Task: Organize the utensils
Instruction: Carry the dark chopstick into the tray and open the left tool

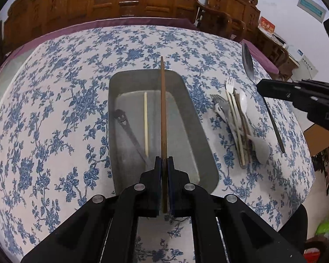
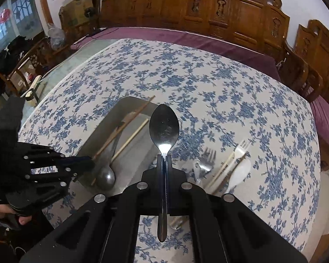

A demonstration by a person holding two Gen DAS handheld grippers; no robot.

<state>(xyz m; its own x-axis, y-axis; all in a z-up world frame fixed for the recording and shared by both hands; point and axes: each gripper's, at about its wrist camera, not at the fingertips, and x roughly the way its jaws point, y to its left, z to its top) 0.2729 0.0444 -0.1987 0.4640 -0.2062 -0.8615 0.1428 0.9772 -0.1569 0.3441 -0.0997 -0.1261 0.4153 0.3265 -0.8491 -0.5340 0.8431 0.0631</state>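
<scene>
My left gripper [image 1: 164, 159] is shut on a brown chopstick [image 1: 163, 114] and holds it lengthwise over the metal tray [image 1: 193, 118]. In the tray lie a pale chopstick [image 1: 145, 122] and a metal spoon [image 1: 129, 131]. My right gripper [image 2: 164, 156] is shut on a metal spoon [image 2: 164, 127], held above the tray's right side [image 2: 142, 153]. The right gripper also shows in the left wrist view [image 1: 261, 87], with its spoon [image 1: 247, 63]. The left gripper shows in the right wrist view [image 2: 90, 162].
A pile of utensils [image 1: 236, 118] lies right of the tray: metal fork [image 2: 208, 157], white plastic fork [image 2: 241, 151], white spoon [image 2: 239, 175], chopsticks. The blue floral tablecloth [image 1: 54, 109] covers the table. Carved wooden chairs [image 2: 208, 11] stand behind it.
</scene>
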